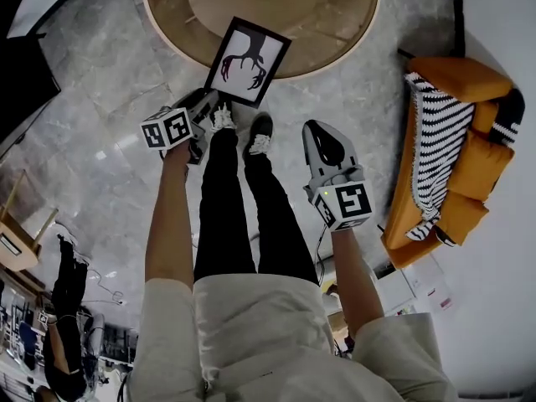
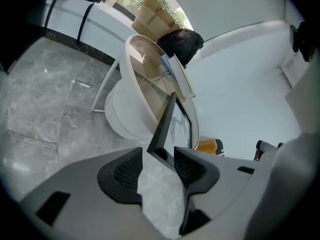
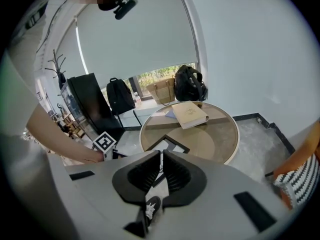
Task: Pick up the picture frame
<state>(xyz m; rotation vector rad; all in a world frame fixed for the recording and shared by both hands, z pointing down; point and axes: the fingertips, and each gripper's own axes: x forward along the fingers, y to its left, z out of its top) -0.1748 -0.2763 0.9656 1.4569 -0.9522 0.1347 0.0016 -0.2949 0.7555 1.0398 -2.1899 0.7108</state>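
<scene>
A black picture frame [image 1: 249,61] with a dark antler-like print stands on the floor, leaning against the round table [image 1: 164,37]. My left gripper [image 1: 208,100] is down at the frame's lower left corner. In the left gripper view the frame [image 2: 168,120] shows edge-on, its bottom corner sitting between the jaws of the left gripper [image 2: 157,155], which stand wide open with a gap on the left side. My right gripper [image 1: 316,129] hangs lower right of the frame, apart from it, shut and empty. In the right gripper view the frame [image 3: 170,144] lies beyond the closed right gripper [image 3: 161,158].
A book [image 3: 189,114] lies on the table's brown top. An orange sofa [image 1: 473,170] with a striped blanket [image 1: 435,145] stands at the right. The person's shoes [image 1: 260,132] are on the grey marble floor just before the frame. Bags [image 3: 190,84] and chairs stand behind the table.
</scene>
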